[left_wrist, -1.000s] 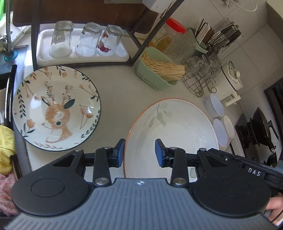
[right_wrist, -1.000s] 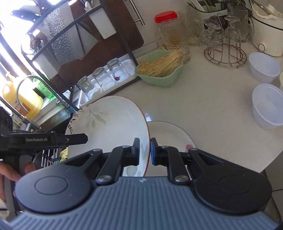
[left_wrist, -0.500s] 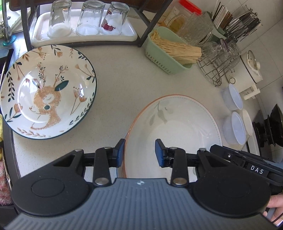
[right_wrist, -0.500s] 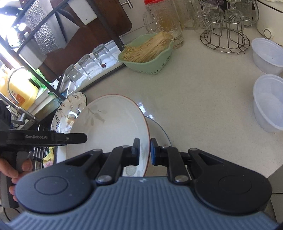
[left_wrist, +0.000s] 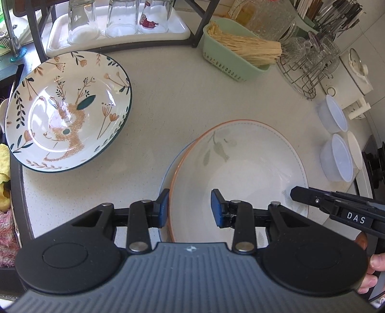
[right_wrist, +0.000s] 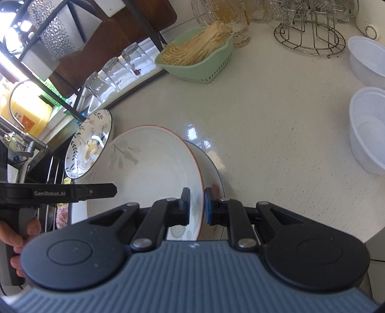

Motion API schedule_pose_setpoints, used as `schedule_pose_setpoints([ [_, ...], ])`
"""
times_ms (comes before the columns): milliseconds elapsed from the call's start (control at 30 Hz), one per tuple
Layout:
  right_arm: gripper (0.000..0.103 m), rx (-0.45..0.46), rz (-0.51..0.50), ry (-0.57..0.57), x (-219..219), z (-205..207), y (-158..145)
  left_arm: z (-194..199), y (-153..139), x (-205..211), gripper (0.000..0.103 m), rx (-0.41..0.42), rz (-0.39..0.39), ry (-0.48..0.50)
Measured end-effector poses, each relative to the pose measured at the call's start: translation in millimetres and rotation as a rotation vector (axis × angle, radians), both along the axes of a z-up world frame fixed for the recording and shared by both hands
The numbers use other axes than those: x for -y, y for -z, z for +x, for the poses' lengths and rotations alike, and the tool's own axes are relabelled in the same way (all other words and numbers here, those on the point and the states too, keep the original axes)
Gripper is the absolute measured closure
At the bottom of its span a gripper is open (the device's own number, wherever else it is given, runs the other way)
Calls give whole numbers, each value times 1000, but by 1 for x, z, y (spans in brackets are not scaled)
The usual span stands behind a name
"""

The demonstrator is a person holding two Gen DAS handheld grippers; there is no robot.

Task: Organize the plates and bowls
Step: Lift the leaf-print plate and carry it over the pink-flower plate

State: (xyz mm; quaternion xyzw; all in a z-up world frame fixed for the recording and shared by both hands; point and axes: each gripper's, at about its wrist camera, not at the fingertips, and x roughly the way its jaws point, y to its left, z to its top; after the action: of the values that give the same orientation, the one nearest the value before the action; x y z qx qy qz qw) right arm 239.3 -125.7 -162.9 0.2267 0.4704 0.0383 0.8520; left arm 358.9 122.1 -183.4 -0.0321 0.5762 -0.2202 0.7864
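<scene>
Orange-rimmed plate [right_wrist: 149,173] edge in right claw [right_wrist: 197,207].

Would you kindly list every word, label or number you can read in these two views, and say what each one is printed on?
"DAS": white letters on the side of the right hand-held gripper, seen from the left wrist view.
"GenRobot.AI": on the side of the left hand-held gripper, seen from the right wrist view.
The red print on one upturned glass and the orange label on the yellow jug are too blurred to read.
</scene>
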Motion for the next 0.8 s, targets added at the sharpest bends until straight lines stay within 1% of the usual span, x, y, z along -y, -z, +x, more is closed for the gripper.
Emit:
schedule_pose_setpoints([
  [67,87,-9,-8,-11,1,3,3,0,2,4,63,-18,18,5],
  [233,87,-20,3,-26,5,4,9,0,0,16,62,-2,79,26],
  [367,87,-9,2,-21,6,5,9,0,-1,17,61,-4,92,24],
  [467,86,-7,-14,-34,3,6,9,-1,-1,15,60,-17,87,10],
  [633,86,-5,-10,-43,5,8,11,-1,0,9,60,-51,65,-19],
  [800,87,-5,9,-35,6,8,13,-8,2,-1,60,-106,24,-78],
])
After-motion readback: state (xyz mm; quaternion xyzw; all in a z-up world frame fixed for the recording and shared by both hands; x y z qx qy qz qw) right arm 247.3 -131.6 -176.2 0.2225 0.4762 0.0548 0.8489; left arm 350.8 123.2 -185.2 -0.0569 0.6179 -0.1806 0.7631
